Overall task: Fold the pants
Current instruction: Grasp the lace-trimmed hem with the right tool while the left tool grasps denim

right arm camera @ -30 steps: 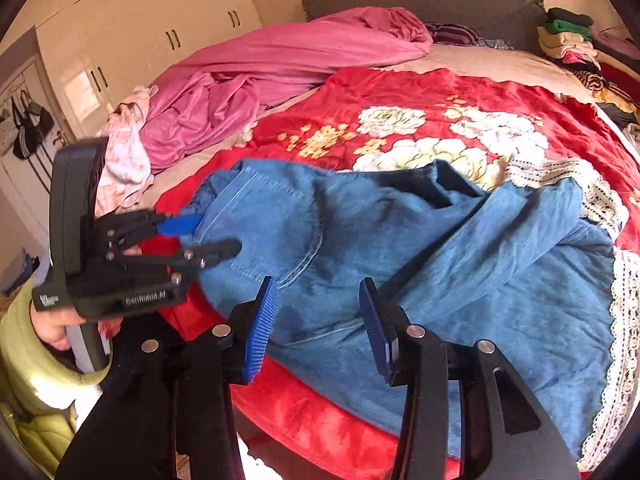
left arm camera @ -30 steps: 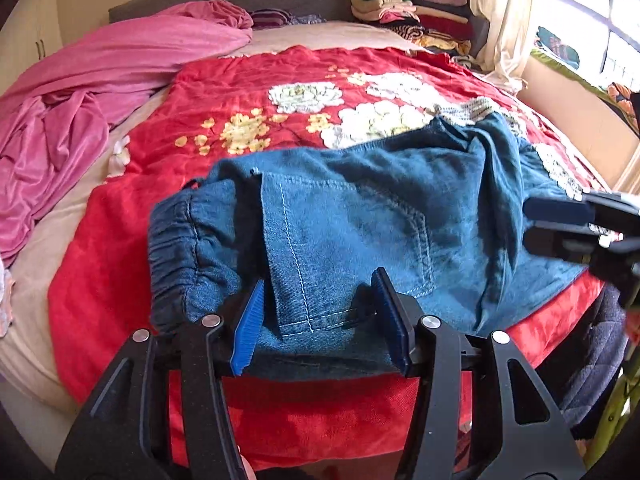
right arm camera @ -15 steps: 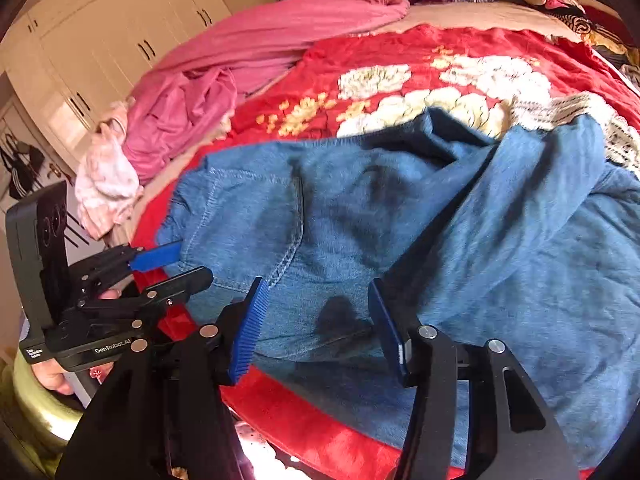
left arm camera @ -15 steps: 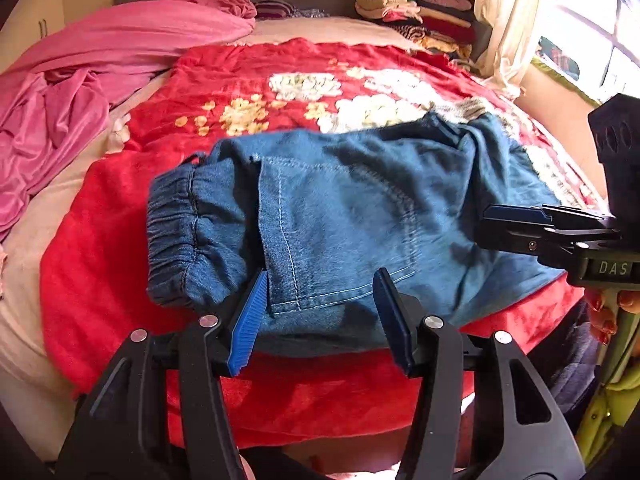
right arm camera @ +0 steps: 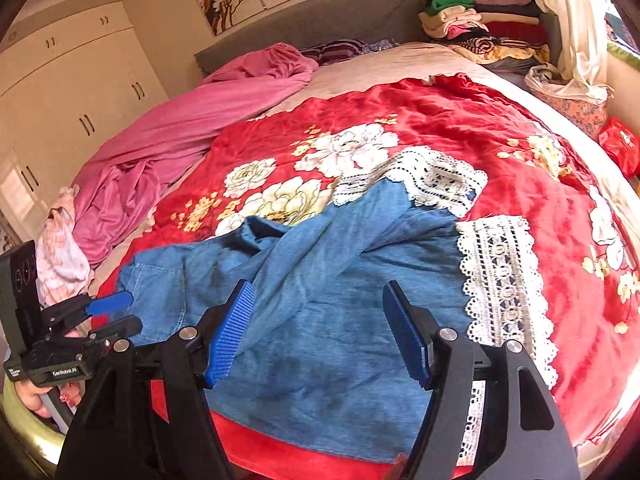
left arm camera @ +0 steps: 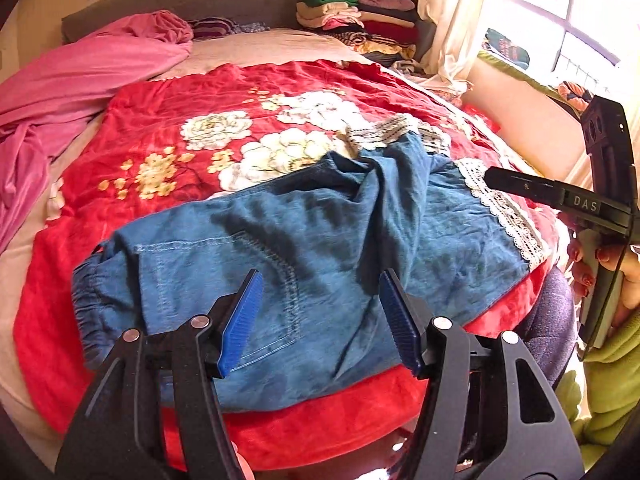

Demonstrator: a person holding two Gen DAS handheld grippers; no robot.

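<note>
Blue denim pants [left arm camera: 304,248] with white lace cuffs [right arm camera: 500,280] lie rumpled on a red flowered blanket [left arm camera: 168,128], elastic waistband at the left [left arm camera: 90,300]. They also show in the right wrist view [right arm camera: 320,280]. My left gripper [left arm camera: 320,316] is open and empty, hovering over the back pocket near the bed's front edge. My right gripper [right arm camera: 320,332] is open and empty above the legs' near edge. Each gripper shows in the other's view: the right one [left arm camera: 560,196] at the cuff end, the left one [right arm camera: 108,312] at the waist end.
A pink sheet [left arm camera: 72,80] is heaped at the left of the bed. Folded clothes [right arm camera: 480,20] are stacked by the grey headboard [right arm camera: 320,20]. A curtain and window [left arm camera: 560,20] are at the right; white wardrobes [right arm camera: 60,100] at the left.
Both grippers pulled back and rose a little from the pants. The right one shifted right toward the lace cuffs. Both stay open; the pants did not move.
</note>
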